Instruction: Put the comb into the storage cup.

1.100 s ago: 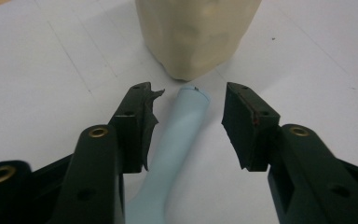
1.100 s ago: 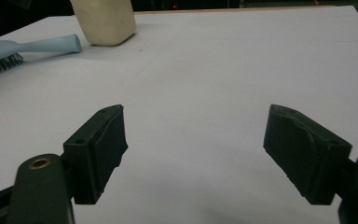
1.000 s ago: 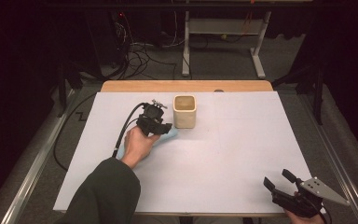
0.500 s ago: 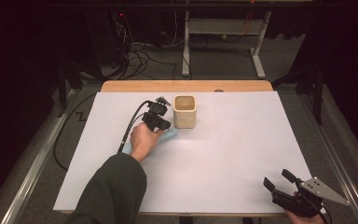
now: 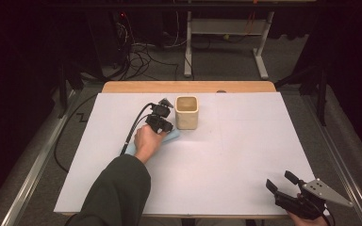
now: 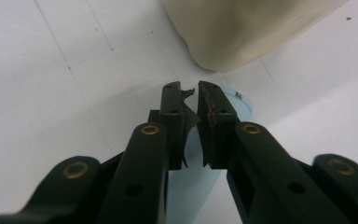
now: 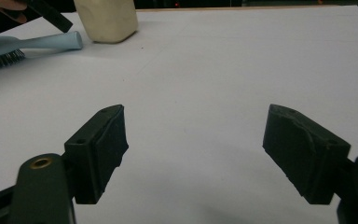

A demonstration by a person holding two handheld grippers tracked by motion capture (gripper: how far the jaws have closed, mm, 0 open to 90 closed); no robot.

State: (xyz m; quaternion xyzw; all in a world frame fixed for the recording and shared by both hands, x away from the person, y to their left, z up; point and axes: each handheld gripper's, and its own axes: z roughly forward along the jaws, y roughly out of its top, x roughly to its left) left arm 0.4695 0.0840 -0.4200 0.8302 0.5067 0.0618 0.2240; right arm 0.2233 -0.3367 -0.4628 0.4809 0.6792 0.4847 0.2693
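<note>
A light blue hairbrush [image 5: 172, 137] lies on the white table sheet [image 5: 245, 141], just left of a cream square cup [image 5: 187, 112]. My left gripper [image 5: 166, 128] points down at the brush handle [image 6: 244, 106]. Its jaws have just been closing and now stand almost together, with only a thin slit between them. Nothing sits between them, and the handle runs underneath the tips [image 6: 196, 88], toward the cup [image 6: 242, 28]. My right gripper [image 5: 280, 180] rests open at the near right corner with nothing between its pads [image 7: 196, 140]. The brush [image 7: 42, 43] and cup [image 7: 106, 18] appear far off in its view.
A wooden strip [image 5: 188, 86] borders the table's far edge. Beyond it are cables and a metal stand leg [image 5: 262, 47] on the floor. Metal rails run along both sides of the table. The left gripper's cable [image 5: 134, 129] trails across the sheet.
The left hand has moved down and toward the cup, over the brush handle. Its jaws have drawn together. The right gripper has stayed where it was.
</note>
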